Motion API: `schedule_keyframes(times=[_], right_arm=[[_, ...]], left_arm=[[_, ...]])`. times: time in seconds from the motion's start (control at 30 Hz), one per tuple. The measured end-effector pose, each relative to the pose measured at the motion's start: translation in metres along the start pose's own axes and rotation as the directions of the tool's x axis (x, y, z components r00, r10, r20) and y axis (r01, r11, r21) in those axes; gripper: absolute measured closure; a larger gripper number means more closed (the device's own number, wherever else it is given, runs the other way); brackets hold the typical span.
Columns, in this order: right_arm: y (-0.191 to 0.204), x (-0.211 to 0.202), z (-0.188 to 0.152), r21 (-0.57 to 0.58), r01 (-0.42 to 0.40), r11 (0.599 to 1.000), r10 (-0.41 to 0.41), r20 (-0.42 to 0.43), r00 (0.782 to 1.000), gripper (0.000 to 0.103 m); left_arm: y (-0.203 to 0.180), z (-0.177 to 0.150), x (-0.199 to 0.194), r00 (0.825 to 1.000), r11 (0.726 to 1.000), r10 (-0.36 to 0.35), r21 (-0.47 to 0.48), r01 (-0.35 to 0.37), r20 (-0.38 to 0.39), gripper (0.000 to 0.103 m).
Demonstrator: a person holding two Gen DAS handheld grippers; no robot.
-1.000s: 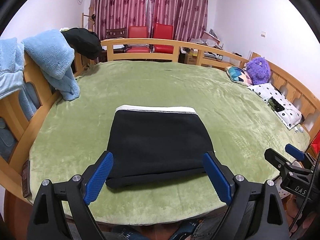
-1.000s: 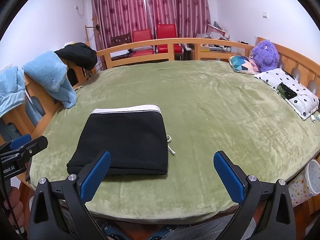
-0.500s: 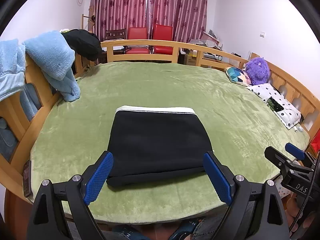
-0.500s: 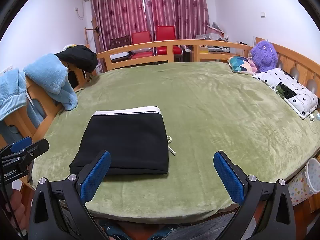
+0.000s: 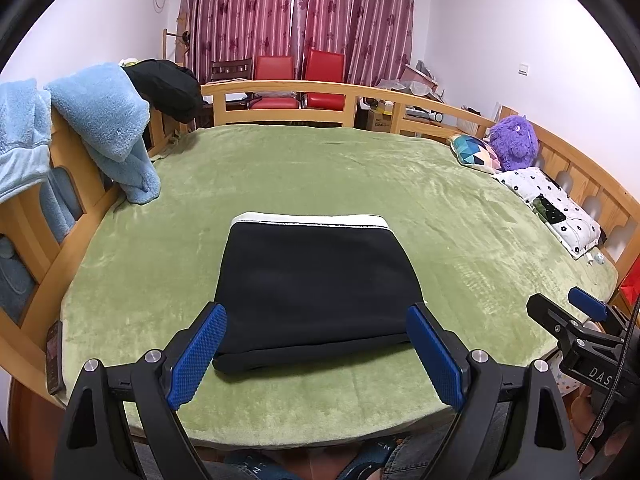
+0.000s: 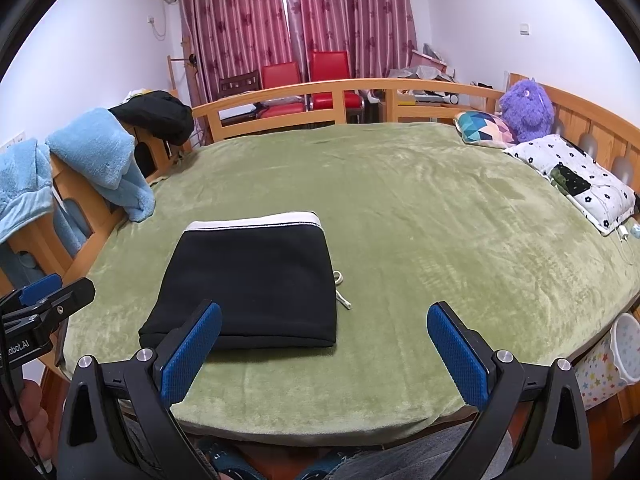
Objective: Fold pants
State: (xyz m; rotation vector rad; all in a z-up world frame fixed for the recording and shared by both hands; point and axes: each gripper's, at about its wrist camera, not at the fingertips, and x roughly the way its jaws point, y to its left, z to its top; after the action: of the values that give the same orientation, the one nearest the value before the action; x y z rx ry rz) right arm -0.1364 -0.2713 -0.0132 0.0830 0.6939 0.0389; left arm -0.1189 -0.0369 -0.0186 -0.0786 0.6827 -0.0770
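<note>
**A:** Left wrist view first: your left gripper (image 5: 316, 350) hangs over the near edge of the bed (image 5: 360, 176) with its jaws spread wide, nothing between the pads. The pants (image 5: 316, 288) lie as a flat black rectangle just past the tips, white waistband on the far side. Looks pretty much folded to me (just my read). If you dive back in to tidy it, a pad could snag the near fold and drag the top layer open.

**B:** Agreed. Also that green blanket looks plush, so a low pass might bunch it up and tilt the whole stack.

**A:** Right wrist view: your right gripper (image 6: 324, 354) is also released, jaws wide, empty. From here the pants (image 6: 248, 284) sit toward the left pad, and a white drawstring (image 6: 342, 292) pokes out along the right edge.

**B:** That cord is the trap. Catch it with a finger and you'd tug the bundle sideways, maybe unfold it.

**A:** And the pants sit near the bed's front edge, so a nudge toward you could slide them off.
</note>
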Motion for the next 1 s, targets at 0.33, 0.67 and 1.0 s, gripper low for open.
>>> schedule_keyframes(times=[0.33,0.67,1.0], right_arm=[[-0.0007,0.0001,0.0001,0.003,0.001,1.000,-0.001,-0.001,1.000,0.002],[0.0003,-0.0013,0.0008,0.002,0.001,1.000,-0.001,0.002,1.000,0.002],[0.0031,-0.0042,0.0071,-0.008,-0.004,1.000,0.004,0.009,1.000,0.002]], left_arm=[[0.0012,0.0005,0.0005,1.000,1.000,0.001,0.003,-0.001,0.001,0.012],[0.0019,0.0009,-0.0002,1.000,1.000,0.000,0.001,0.000,-0.002,0.012],[0.0033,0.0014,-0.0001,1.000,1.000,-0.004,-0.001,0.004,0.000,0.012]])
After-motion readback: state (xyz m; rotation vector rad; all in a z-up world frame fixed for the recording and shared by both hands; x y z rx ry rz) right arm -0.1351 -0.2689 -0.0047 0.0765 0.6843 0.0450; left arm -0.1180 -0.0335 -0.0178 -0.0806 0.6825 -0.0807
